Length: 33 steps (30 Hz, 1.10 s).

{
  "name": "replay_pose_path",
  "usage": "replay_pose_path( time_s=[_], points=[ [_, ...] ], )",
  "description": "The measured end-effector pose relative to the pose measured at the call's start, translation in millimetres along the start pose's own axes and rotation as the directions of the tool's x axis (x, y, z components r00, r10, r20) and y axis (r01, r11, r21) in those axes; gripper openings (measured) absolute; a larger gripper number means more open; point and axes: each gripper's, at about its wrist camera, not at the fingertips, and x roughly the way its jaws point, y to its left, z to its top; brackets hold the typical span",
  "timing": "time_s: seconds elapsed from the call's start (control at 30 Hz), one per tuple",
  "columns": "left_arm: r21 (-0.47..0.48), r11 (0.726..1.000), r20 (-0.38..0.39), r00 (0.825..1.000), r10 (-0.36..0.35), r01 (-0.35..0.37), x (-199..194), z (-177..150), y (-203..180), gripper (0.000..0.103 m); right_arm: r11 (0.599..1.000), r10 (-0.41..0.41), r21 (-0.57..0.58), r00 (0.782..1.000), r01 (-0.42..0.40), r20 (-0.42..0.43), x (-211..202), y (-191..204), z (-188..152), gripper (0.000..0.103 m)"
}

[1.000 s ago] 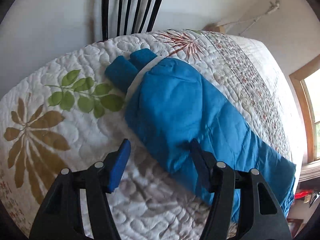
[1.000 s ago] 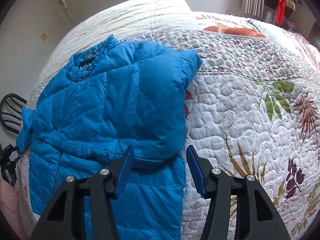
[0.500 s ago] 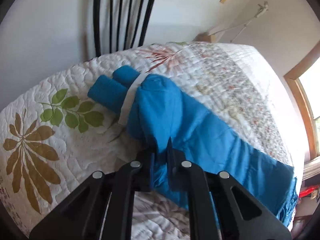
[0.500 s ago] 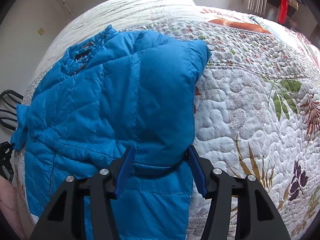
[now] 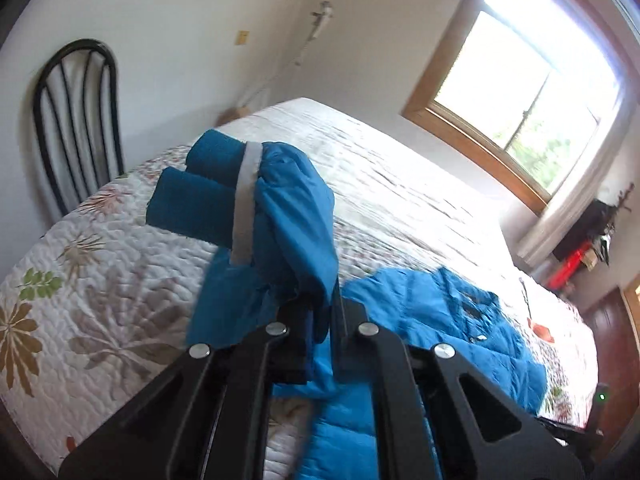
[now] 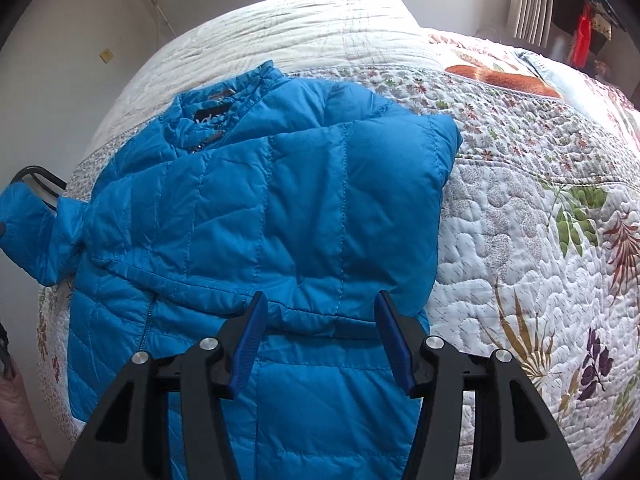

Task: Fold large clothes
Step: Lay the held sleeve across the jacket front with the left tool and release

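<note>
Left gripper (image 5: pixel 320 340) clamped on jacket sleeve (image 5: pixel 280 216), lifted clear of quilt (image 5: pixel 100 300); right gripper (image 6: pixel 320 344) apart, straddling folded right sleeve on jacket (image 6: pixel 260 200) body; slick fabric may slip from pinch; folded sleeve may spring open unpinned.

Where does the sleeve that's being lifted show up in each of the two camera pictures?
Left wrist view: the lifted sleeve fills the centre, pinched in the shut left gripper, cuff pointing up-left.
Right wrist view: the same sleeve hangs at the far left edge, beside the jacket.
Shared landmark: the black chair, behind the sleeve in both.
</note>
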Motion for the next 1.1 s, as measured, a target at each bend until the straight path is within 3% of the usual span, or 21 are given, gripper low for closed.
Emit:
replay_pose_path(
  time_s=[0.13, 0.23, 0.37, 0.6, 0.7, 0.87, 0.9, 0.97, 1.0, 1.1],
  points=[
    [0.137, 0.985, -0.039, 0.994, -0.105, 0.109, 6.2, -28.0, -78.7, 0.004, 1.000, 0.003, -0.005, 1.000, -0.003, -0.010, 7.4, 5.7, -0.7, 0.056],
    [0.162, 0.971, -0.113, 0.981, -0.159, 0.176, 25.4, -50.7, -117.7, 0.004, 1.000, 0.000, -0.017, 1.000, -0.001, -0.008, 9.6, 9.2, 0.5, 0.056],
    [0.203, 0.957, -0.192, 0.967, -0.171, 0.209, 61.3, -83.3, -154.0, 0.004, 1.000, 0.007, -0.017, 1.000, -0.007, -0.012, 13.3, 8.6, 2.0, 0.056],
    [0.220, 0.954, -0.357, 0.927, -0.118, 0.205, 133.5, -136.1, -160.1, 0.004, 1.000, 0.022, -0.014, 1.000, -0.022, -0.018, 17.3, 5.1, 1.2, 0.056],
    [0.235, 0.948, -0.380, 0.918, -0.113, 0.214, 141.3, -144.3, -166.7, 0.005, 1.000, 0.025, -0.011, 0.999, -0.026, -0.022, 19.4, 4.0, 1.1, 0.056],
    [0.241, 0.938, -0.446, 0.887, -0.122, 0.250, 146.0, -153.3, -173.6, 0.009, 1.000, 0.025, -0.010, 0.999, -0.025, -0.025, 21.1, 4.2, 1.3, 0.056],
    [0.242, 0.928, -0.458, 0.877, -0.148, 0.283, 141.0, -152.3, -176.4, 0.010, 1.000, 0.026, -0.010, 0.999, -0.027, -0.027, 21.0, 4.1, 1.5, 0.056],
    [0.258, 0.900, -0.482, 0.854, -0.196, 0.352, 129.1, -150.5, -180.3, 0.031, 0.999, 0.031, -0.007, 0.999, -0.031, -0.031, 21.0, 2.9, 2.9, 0.056],
    [0.280, 0.879, -0.493, 0.844, -0.213, 0.386, 122.9, -151.1, -182.7, 0.036, 0.999, 0.032, -0.006, 0.999, -0.032, -0.032, 21.3, 2.9, 3.7, 0.056],
    [0.305, 0.829, -0.507, 0.817, -0.275, 0.469, 103.0, -151.0, -176.8, 0.040, 0.999, 0.039, -0.006, 0.999, -0.039, -0.027, 18.9, 4.9, 5.6, 0.056]
  ],
)
